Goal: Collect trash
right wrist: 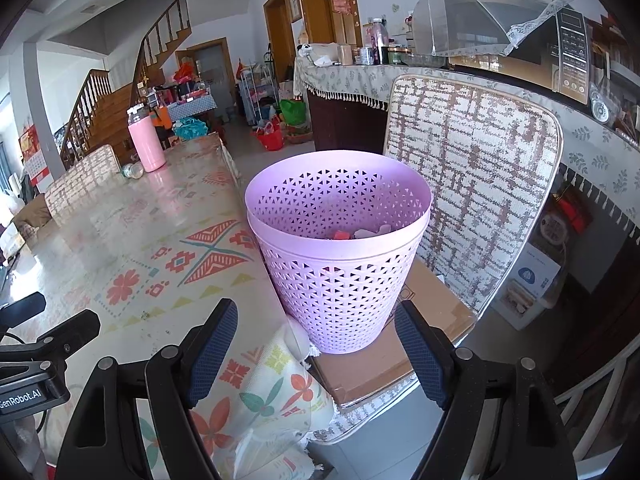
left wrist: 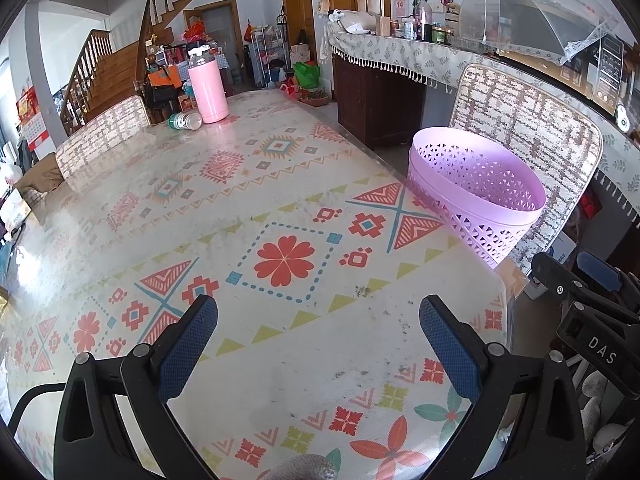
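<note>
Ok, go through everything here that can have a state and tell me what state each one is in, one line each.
Left tool: open, holding nothing, over the table.
Right tool: open, holding nothing, facing the basket.
Purple basket: upright on a cardboard box on the chair, some trash inside.
Pink flask: upright, lid on.
Plastic bottle: lying on its side beside the flask.
Mesh food cover: opened out on the counter.

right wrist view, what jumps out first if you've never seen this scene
The purple basket dominates: it stands on a cardboard box on the chair beside the table, with a few scraps inside. Far down the table a pink flask stands upright next to a plastic bottle lying on its side. Both grippers are open and empty.
</note>
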The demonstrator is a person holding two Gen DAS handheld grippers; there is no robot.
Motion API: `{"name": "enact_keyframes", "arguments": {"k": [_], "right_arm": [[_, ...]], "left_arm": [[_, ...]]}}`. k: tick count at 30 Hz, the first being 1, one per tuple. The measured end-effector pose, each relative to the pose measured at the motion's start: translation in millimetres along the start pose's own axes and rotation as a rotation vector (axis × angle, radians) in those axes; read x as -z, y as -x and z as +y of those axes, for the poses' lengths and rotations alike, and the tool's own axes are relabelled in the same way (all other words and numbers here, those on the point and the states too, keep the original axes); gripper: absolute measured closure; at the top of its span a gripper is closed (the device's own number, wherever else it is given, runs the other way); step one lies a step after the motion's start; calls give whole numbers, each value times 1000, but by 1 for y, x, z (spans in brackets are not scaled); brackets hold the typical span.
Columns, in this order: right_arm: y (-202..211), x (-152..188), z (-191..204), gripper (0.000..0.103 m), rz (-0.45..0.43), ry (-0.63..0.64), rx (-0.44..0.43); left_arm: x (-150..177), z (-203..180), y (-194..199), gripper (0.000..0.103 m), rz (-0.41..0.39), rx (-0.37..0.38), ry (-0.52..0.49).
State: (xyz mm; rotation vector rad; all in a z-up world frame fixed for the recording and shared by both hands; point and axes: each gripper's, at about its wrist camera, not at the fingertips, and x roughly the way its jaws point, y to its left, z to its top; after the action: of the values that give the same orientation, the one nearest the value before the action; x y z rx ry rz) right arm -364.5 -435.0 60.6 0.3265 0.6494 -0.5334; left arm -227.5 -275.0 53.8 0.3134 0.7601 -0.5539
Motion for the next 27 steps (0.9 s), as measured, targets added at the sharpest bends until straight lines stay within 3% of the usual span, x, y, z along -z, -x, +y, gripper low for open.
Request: {"name": "enact_keyframes", "arguments": {"k": [27], "right_arm": [[-3,0,-1,16,0,-8,-14]], "left_arm": [[0,-3,-6,2,23,7,-13]]}}
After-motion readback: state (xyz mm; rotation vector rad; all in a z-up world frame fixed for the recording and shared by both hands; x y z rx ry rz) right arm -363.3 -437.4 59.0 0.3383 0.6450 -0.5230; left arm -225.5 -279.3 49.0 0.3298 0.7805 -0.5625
